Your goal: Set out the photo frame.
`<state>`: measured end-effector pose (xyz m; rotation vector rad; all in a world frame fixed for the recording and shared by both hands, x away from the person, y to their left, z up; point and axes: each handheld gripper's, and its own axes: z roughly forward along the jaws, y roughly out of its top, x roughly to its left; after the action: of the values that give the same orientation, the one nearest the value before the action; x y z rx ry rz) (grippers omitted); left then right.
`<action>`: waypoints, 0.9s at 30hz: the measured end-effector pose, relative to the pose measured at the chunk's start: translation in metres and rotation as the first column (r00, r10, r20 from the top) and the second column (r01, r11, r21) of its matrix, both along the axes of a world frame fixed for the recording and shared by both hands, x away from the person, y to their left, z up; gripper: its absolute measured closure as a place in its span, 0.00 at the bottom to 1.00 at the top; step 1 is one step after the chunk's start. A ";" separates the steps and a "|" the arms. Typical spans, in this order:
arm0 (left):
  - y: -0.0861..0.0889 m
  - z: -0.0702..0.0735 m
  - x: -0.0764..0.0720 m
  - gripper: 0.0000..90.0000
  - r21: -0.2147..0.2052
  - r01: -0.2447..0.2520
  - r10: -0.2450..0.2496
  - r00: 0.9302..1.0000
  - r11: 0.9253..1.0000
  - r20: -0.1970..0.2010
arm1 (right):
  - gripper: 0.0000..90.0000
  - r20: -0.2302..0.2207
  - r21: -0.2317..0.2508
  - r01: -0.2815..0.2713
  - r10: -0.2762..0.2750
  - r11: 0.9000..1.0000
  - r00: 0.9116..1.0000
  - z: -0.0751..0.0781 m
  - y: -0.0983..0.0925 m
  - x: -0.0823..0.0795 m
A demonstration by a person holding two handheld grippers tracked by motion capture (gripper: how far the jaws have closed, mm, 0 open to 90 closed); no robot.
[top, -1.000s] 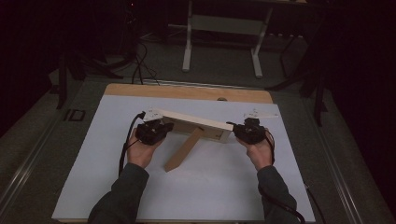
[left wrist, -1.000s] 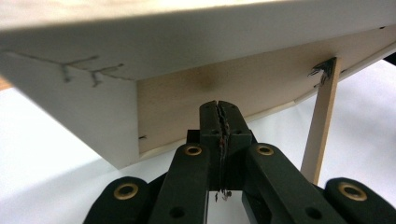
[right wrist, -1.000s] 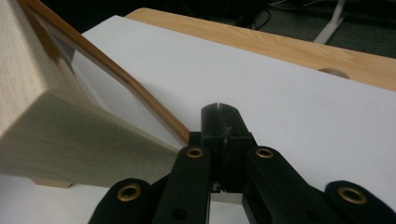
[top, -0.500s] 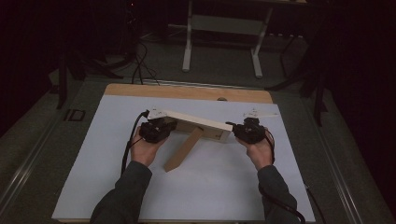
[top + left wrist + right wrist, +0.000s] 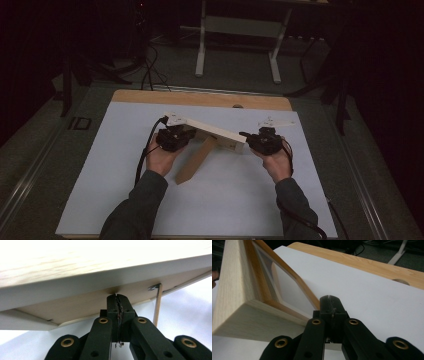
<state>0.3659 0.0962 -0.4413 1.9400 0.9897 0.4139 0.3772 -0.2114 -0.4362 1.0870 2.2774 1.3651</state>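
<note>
White sheet (image 5: 125, 200) is covering the wooden table (image 5: 200, 98); dark floor and a desk frame (image 5: 240, 30) are sitting beyond the far edge. Pale wooden picture frame (image 5: 210, 129) is lying mid-table, tilted, left end raised, its brown back stand (image 5: 195, 161) angling toward the near side. Left gripper (image 5: 173, 137) is sitting under the frame's left end, jaws pressed together, nothing pinched. Right gripper (image 5: 263, 140) is sitting at the frame's right end, jaws likewise pressed together. No readable writing or branding is showing.
</note>
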 end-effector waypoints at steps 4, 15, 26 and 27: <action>-0.003 0.002 -0.001 1.00 -0.001 0.005 -0.005 1.000 1.000 0.000 | 1.00 0.000 -0.002 -0.007 0.007 1.000 1.000 0.000 0.000 0.000; -0.014 0.010 -0.007 1.00 0.002 0.043 -0.043 0.999 0.999 0.017 | 1.00 0.000 -0.011 -0.022 0.022 1.000 1.000 0.001 0.002 -0.002; -0.021 0.014 -0.009 1.00 0.020 0.071 -0.071 0.997 0.997 0.017 | 1.00 0.000 -0.017 -0.028 0.028 0.999 1.000 0.001 0.003 -0.003; -0.022 0.015 -0.009 1.00 0.016 0.070 -0.071 0.997 0.997 0.017 | 1.00 0.000 -0.017 -0.029 0.029 0.999 1.000 0.001 0.003 -0.003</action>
<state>0.3564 0.0744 -0.4268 1.9753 0.9061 0.3990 0.3740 -0.2086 -0.4350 1.0531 2.3085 1.3544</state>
